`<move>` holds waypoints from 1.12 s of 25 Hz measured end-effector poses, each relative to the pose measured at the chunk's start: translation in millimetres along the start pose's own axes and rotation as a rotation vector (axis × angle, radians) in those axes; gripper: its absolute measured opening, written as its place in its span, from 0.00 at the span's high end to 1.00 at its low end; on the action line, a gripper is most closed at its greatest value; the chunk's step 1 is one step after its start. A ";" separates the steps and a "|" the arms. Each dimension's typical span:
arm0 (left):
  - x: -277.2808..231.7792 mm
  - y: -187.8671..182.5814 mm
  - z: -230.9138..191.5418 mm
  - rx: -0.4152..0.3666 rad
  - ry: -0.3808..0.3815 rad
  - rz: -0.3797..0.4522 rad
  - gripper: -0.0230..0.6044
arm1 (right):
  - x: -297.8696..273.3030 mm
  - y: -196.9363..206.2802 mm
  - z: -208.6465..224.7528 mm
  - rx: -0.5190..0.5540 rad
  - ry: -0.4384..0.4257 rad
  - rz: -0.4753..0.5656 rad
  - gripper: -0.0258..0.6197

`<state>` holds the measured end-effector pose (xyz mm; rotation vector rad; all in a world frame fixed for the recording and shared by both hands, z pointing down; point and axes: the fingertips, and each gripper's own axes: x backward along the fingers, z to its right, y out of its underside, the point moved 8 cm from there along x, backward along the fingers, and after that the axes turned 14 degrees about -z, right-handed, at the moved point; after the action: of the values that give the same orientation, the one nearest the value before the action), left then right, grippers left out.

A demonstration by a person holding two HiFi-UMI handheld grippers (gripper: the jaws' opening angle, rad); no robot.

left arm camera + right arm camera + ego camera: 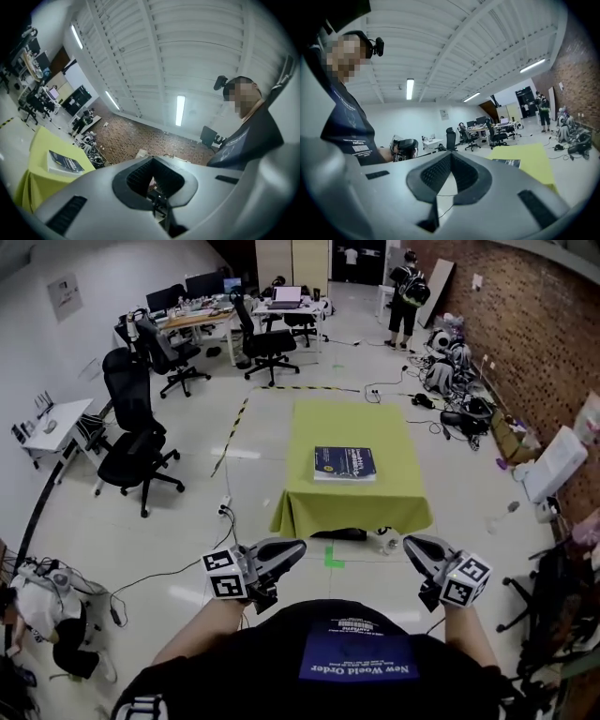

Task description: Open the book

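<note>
Here, at the left of the head view, black office chairs (131, 442) are standing on the pale floor (84, 531) beside a white desk (56, 423). The left gripper (298, 546) is hovering low in the foreground, well apart from the table, with its marker cube (225, 575) sitting by the person's hand. In the left gripper view its jaws are pressing together at the tips and gripping nothing. The book (344, 464), a closed blue volume, is lying flat on the nearer half of the yellow-green table (356, 418), cover facing up. The right gripper (410, 542) is hovering about level with its partner, likewise short of the table. In the right gripper view its jaws are meeting at the tips with nothing between them. Neither gripper is touching the book. At the far right a brick wall (534, 324) is running along the room, and a person in dark clothes (406, 296) is standing near it at the back
</note>
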<state>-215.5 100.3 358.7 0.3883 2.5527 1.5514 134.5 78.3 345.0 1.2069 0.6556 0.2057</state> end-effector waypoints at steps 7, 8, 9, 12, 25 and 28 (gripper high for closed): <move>10.8 -55.6 -93.2 -0.041 0.073 -0.063 0.95 | -64.6 -39.7 31.5 -0.022 0.056 0.046 0.98; 8.6 -59.6 -102.3 -0.035 0.083 -0.054 0.95 | -69.7 -41.6 37.0 -0.022 0.058 0.036 0.98; 5.6 -63.1 -110.7 -0.030 0.092 -0.047 0.95 | -73.8 -43.0 44.1 -0.026 0.060 0.030 0.98; -6.3 -70.6 -135.6 -0.023 0.091 -0.051 0.95 | -84.4 -45.9 73.4 -0.050 0.062 0.029 0.98; -127.8 -113.8 -235.9 -0.036 -0.167 -0.023 0.95 | -137.5 -98.5 279.3 0.057 -0.187 -0.010 0.98; -157.0 -123.5 -253.6 -0.046 -0.217 -0.039 0.95 | -145.4 -110.5 316.6 0.083 -0.244 -0.012 0.98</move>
<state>-145.0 -214.7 363.2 0.4706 2.3431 1.4635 177.6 -284.3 359.4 1.2831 0.4618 0.0197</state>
